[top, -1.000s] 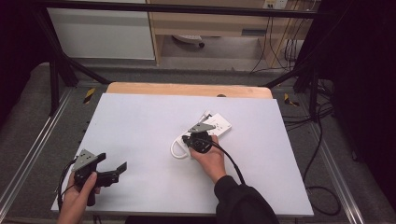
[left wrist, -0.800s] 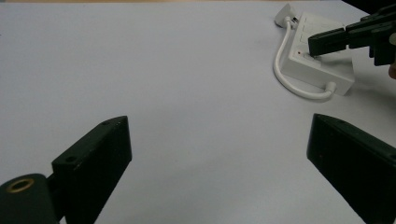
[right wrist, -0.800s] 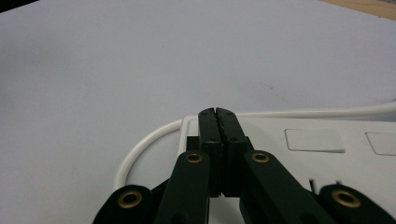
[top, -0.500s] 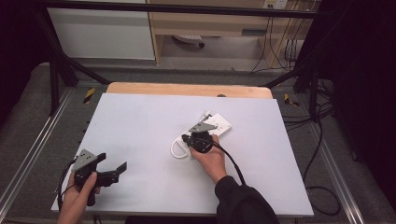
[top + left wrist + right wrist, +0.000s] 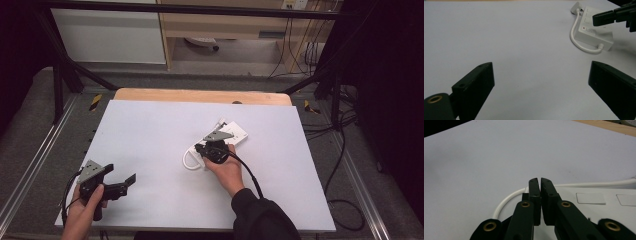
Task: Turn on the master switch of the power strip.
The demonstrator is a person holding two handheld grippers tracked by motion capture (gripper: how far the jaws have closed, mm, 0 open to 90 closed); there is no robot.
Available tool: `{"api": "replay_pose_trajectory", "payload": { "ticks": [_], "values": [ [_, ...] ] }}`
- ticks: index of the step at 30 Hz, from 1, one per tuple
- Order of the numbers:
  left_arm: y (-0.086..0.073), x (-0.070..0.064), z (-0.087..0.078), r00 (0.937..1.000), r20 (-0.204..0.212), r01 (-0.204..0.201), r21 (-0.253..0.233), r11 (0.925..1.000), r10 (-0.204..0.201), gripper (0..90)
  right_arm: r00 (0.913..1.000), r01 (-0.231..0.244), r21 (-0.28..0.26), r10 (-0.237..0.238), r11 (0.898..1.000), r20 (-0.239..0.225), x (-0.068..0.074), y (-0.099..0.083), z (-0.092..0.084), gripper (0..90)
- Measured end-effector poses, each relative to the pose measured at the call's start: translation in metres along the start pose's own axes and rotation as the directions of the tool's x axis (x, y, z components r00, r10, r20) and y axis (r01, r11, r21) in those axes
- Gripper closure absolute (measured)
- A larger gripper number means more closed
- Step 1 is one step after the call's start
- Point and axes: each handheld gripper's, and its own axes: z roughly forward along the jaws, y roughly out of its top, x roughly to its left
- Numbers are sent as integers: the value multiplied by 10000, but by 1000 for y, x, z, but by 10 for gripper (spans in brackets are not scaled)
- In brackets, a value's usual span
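since my right gripper (image 5: 540, 181) is clenched on nothing above the white plastic power strip (image 5: 594, 32) with its looped white cord (image 5: 506, 201), i press its switch gently, my left gripper (image 5: 541, 82) released.

- Right gripper (image 5: 204, 148) held over the near end of the white power strip (image 5: 225, 137), jaws brought together with only a hairline gap, nothing clamped between them.
- Right hand (image 5: 227, 170) wrapped round the gripper's body on the near side of the power strip, dark sleeve trailing toward the lower edge.
- Left gripper (image 5: 131, 178) well left of the power strip and nearer the person, jaws spread wide, empty, pointing toward it.
- Left hand (image 5: 85, 210) gripping the handle from below.
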Motion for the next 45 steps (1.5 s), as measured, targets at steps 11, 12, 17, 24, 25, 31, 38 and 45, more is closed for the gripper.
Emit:
{"api": "replay_pose_trajectory", "payload": {
  "ticks": [11,12,17,24,25,31,38,45],
  "values": [
    [0,0,0,10000,1,10,3,10000,-10,65,9997,-178,107,180,9998,-137,-4,2,-5,730],
    [0,0,0,10000,-4,12,4,10000,-12,65,9993,-330,102,331,9994,-170,-4,3,-6,654],
    [0,0,0,10000,-15,18,3,10000,-18,65,9985,-481,201,486,9986,-255,-5,4,-10,521],
    [0,0,0,10000,-14,1,3,10000,-1,64,9968,-772,234,776,9967,-197,-7,8,-18,301],
    [0,1,0,10000,-13,3,2,10000,-3,64,9963,-833,228,838,9963,-185,-7,9,-19,268],
    [0,0,0,10000,-44,-17,9,10000,17,64,9958,-915,227,916,9955,-12,-12,11,-29,129],
    [0,1,0,10000,-52,5,25,10000,-4,63,9963,-861,-98,861,9962,-65,-16,12,-49,75],
    [0,0,0,10000,-40,35,56,10000,-35,62,9962,-847,-611,859,9945,162,-24,3,-81,65]
  ]
}}
